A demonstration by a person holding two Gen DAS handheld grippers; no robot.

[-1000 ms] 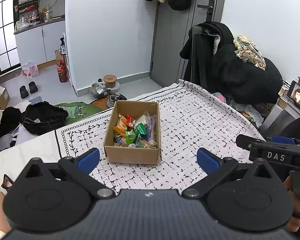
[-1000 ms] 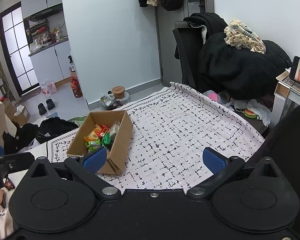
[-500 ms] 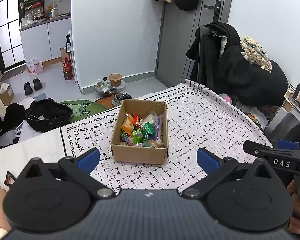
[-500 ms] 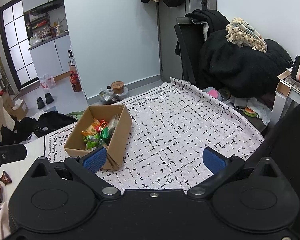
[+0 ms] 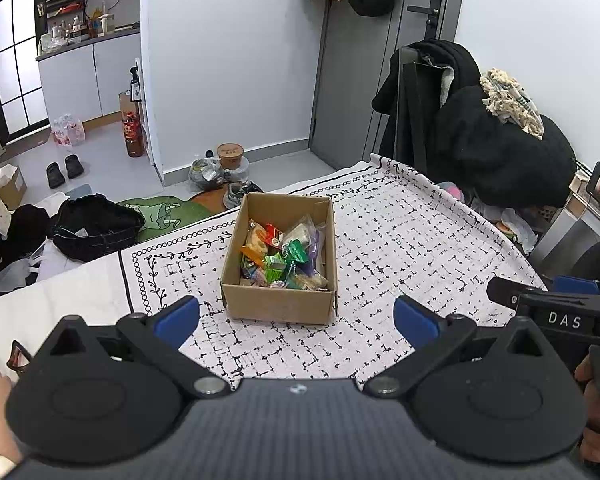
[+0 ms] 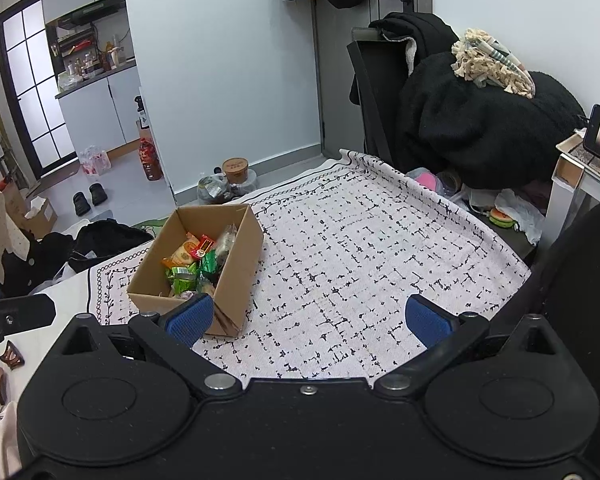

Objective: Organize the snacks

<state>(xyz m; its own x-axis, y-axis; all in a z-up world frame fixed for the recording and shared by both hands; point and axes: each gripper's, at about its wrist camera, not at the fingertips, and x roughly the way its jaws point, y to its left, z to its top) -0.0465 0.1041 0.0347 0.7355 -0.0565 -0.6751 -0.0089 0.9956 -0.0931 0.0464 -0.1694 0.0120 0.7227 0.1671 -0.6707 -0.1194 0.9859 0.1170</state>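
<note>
Both tongs stand wide open and grip nothing: your left tongs (image 5: 296,318) hover low at the near edge of the counter (image 5: 400,240), which is covered in a white cloth with black dashes, and your right tongs (image 6: 308,318) hang just to their right. Straight ahead of your left tongs the open brown cardboard box (image 5: 280,304) sits on the cloth, filled with colourful wrapped snacks (image 5: 280,256). From your right tongs the box lies to the left, its near corner just beyond the left blue pad (image 6: 190,316).
</note>
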